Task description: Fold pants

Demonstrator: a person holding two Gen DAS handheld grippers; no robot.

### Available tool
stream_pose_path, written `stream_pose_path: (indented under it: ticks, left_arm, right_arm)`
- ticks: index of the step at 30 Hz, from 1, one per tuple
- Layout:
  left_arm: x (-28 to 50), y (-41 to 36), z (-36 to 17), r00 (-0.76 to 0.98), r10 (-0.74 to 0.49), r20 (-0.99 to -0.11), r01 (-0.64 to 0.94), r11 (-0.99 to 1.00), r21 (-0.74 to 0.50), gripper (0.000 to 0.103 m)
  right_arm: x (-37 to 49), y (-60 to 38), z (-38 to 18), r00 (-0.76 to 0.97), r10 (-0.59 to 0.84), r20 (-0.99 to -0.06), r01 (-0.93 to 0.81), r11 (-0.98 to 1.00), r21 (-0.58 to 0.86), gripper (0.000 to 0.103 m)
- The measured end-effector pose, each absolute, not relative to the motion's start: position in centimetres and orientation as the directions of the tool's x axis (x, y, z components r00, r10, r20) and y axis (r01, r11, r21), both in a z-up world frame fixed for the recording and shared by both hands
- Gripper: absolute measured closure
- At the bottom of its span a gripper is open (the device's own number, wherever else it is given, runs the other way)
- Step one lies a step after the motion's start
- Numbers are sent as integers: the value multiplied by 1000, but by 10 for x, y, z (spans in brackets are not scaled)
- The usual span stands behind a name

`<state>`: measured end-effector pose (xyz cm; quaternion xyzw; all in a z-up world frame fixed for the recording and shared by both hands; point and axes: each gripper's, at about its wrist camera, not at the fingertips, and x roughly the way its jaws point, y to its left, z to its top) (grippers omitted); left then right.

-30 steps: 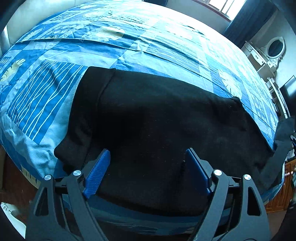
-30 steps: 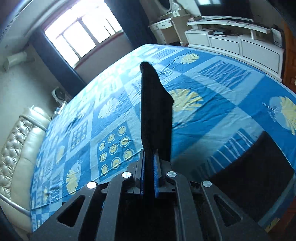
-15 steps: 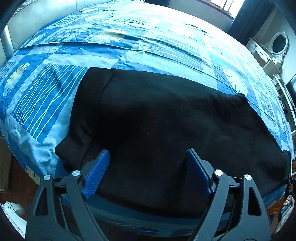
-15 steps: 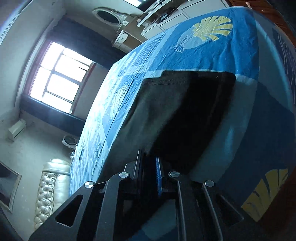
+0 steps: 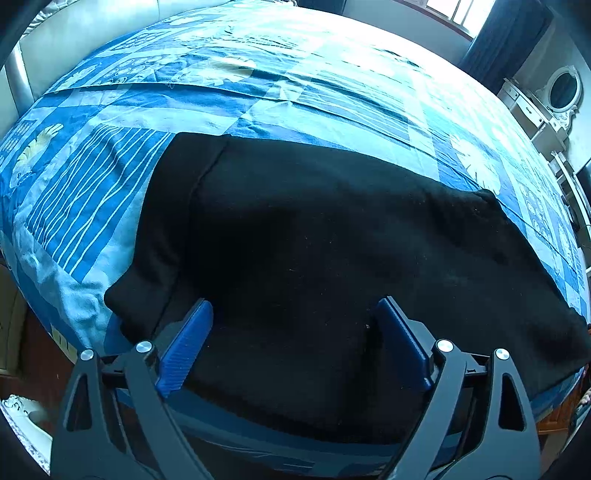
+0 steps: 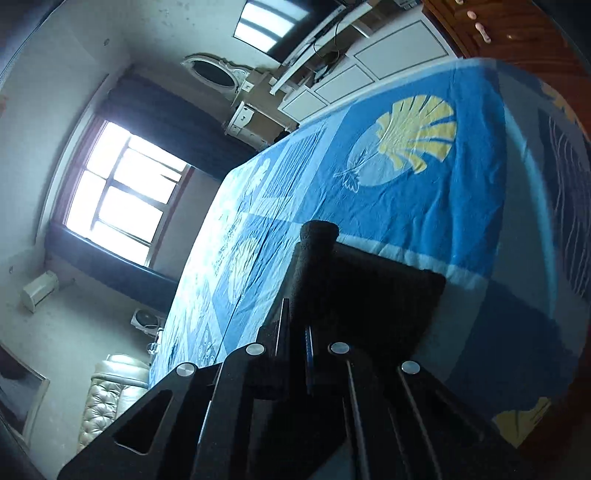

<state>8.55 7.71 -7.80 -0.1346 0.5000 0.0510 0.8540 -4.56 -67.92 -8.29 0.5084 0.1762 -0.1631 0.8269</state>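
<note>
Black pants (image 5: pixel 314 258) lie spread flat along the near edge of a bed with a blue patchwork cover (image 5: pixel 295 85); the waistband is at the left. My left gripper (image 5: pixel 291 332) is open, its blue pads just above the pants' near edge, holding nothing. In the right wrist view my right gripper (image 6: pixel 295 332) is shut on a bunched end of the pants (image 6: pixel 351 280), low by the bed's corner. That view is strongly tilted.
A padded headboard (image 5: pixel 74 33) stands at the far left. A window (image 6: pixel 122 199) with dark curtains, a white dresser with an oval mirror (image 5: pixel 561 92) and white cabinets (image 6: pixel 369 62) line the far walls. Wooden furniture (image 6: pixel 517 26) stands beside the bed corner.
My right gripper has brought the held pants end down from raised over the bed to the bed's corner, and its view has tilted. The left gripper has barely moved.
</note>
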Motion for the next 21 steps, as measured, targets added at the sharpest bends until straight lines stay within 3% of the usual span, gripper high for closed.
stream_pose_path:
  ticks: [4,6,12,17,20,21]
  left_arm:
    - [86,74,-80,494,-39,-869,-212,964,-163,12]
    - [86,73,-80,493,-39,-869,-213,963,-163,12]
    - [86,75,-81,498,-44,-866,-213,962,-171,11]
    - [86,73,-82,507,-35,-861,-216,962,-167,9]
    - [87,72,-82,506,-37,-862,-215,962,-168,8]
    - [87,73,-82,505,-37,-862,-216,962,-168,8]
  right_arm:
    - [-52,-687,-122,829,-90,-552,531,436,727,98]
    - [-57,-692,-132,856,-70,-513,494,402,771,97]
    - [-72,-708,-122,848,-88,-523,512,390,765,96]
    - [-88,-721,-105,787,-205,-582,608,423,672,89]
    - [-81,-732,-89,796,-208,-569,593,457,663,89]
    - [-71,-738,-85,800,-176,-574,579,478,661,85]
